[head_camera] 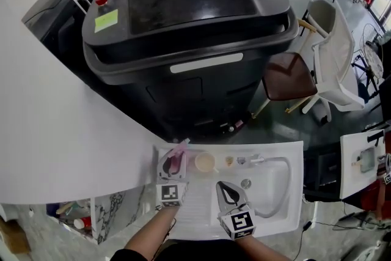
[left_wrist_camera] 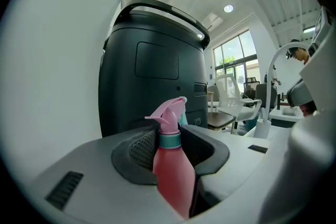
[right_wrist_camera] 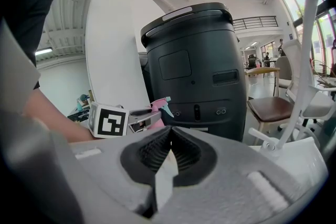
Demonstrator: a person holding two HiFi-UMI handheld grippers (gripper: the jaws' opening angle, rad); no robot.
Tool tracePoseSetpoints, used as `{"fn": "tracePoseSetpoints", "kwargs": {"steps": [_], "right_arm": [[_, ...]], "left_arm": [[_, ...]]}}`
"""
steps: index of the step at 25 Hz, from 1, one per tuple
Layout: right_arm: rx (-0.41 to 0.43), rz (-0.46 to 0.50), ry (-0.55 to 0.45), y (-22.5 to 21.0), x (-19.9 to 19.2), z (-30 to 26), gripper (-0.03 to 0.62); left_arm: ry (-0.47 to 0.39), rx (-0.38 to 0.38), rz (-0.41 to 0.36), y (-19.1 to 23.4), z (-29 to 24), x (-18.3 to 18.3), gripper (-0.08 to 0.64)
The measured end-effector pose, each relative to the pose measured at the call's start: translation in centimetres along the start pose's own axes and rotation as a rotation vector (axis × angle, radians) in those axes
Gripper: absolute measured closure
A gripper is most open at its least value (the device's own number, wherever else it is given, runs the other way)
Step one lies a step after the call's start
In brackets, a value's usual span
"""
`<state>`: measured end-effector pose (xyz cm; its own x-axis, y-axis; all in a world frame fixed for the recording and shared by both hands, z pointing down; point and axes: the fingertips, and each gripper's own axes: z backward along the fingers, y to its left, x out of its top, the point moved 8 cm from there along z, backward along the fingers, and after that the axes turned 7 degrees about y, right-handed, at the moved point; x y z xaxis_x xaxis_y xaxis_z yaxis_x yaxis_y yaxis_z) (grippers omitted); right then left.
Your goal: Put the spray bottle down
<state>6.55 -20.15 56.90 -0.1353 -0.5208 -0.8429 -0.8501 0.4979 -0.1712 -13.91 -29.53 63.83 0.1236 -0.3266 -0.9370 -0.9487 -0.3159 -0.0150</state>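
Our left tongs (head_camera: 171, 165) grasp the bottle (left_wrist_camera: 172, 168) upright over the surface's (head_camera: 293, 156) back-left corner, beside the cup (head_camera: 204, 162). We judge the set-down not yet done: lower, then release. Our right tongs (right_wrist_camera: 169, 150) are clenched, empty. The bottle's base is hidden, so contact is unclear.

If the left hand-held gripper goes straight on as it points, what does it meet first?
Probably the big dark machine, with the held spray bottle touching first; depth is unclear.
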Motion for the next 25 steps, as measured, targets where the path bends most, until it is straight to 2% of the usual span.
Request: {"fn": "tracePoseSetpoints", "kwargs": {"steps": [12,19,23,25], "right_arm": [[0.007,0.000,0.013,-0.7,-0.8,-0.3,0.594],[0.018,-0.002,0.019,-0.2,-0.9,-0.7,0.595],[0.009,0.005,0.011,-0.1,-0.8,-0.8,0.594],[0.003,0.004,0.009,-0.1,-0.7,-0.8,0.594]], "left_arm": [[-0.069,-0.042,0.010,-0.1,-0.5,-0.5,0.411],[-0.041,-0.054,-0.049,-0.9,1.5,-1.4,0.394],[0.019,-0.062,-0.023,-1.0,1.6,-1.2,0.387],[0.010,-0.082,-0.037,-0.8,1.1,-1.3,0.389]]}}
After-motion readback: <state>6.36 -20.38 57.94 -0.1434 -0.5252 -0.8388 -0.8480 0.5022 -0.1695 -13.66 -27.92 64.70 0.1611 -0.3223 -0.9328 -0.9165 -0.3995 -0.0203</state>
